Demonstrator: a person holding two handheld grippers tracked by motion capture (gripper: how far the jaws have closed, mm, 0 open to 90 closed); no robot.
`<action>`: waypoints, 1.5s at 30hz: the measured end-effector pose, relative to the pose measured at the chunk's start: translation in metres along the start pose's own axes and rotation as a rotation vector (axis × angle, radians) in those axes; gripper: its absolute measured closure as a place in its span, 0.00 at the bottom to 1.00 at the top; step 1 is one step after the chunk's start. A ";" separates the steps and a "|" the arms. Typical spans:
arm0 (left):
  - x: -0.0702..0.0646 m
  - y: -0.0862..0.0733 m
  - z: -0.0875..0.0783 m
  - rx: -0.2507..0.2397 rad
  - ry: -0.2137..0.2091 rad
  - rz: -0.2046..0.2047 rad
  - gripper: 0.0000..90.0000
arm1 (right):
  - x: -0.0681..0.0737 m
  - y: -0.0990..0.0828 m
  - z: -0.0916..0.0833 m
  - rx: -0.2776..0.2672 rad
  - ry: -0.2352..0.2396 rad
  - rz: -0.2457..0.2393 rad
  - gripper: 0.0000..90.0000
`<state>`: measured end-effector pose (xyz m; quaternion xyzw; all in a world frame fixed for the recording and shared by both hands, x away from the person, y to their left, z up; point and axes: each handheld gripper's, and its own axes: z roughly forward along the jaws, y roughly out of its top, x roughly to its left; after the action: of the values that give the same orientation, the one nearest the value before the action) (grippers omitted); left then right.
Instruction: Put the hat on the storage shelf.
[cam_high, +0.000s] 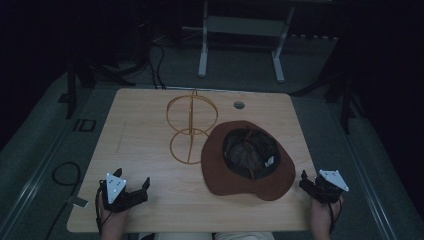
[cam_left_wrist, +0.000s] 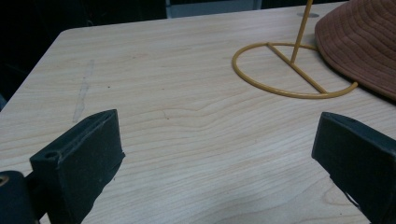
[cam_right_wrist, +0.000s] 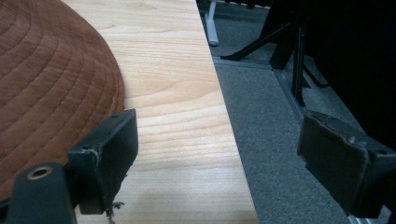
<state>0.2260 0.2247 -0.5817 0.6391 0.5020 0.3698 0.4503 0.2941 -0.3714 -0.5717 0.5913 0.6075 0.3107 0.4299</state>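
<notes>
The brown hat (cam_high: 247, 160) lies crown-down, lining up, at the lower right of the table (cam_high: 145, 125) in the high view, its brim overlapping the base ring of the yellow wire hat stand (cam_high: 191, 127) at frame centre. The left gripper (cam_high: 131, 190) sits at the lower left with its jaws spread wide and nothing between them; the right gripper (cam_high: 311, 184) waits at the lower right edge, jaws likewise apart and empty, one jaw just beside the brim and the other out past the table's edge. The likely trouble is the stand: it is thin bent wire, two hoops on a slender post over a flat ring, light and easy to tip or drag if the brim, resting on that ring, is pulled sideways. The hat is soft, ribbed corduroy-like cloth with concentric stitching; a floppy brim could fold or slip from a pinch at its rim, and a lift from one side would let it sag. The smooth pale wood-grain tabletop offers little friction.
</notes>
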 end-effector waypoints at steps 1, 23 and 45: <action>0.000 0.000 0.000 -0.002 0.002 -0.001 0.02 | 0.000 0.000 0.000 -0.001 0.000 -0.005 0.14; -0.012 0.003 0.000 0.013 -0.079 0.026 0.02 | 0.015 0.053 -0.037 0.035 0.331 -0.037 0.13; -0.012 0.004 -0.001 0.019 -0.135 -0.005 0.02 | 0.069 0.132 0.013 0.061 0.592 -0.140 0.15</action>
<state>0.2235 0.2129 -0.5776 0.6655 0.4756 0.3201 0.4780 0.3696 -0.2907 -0.4708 0.4445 0.7545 0.4208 0.2367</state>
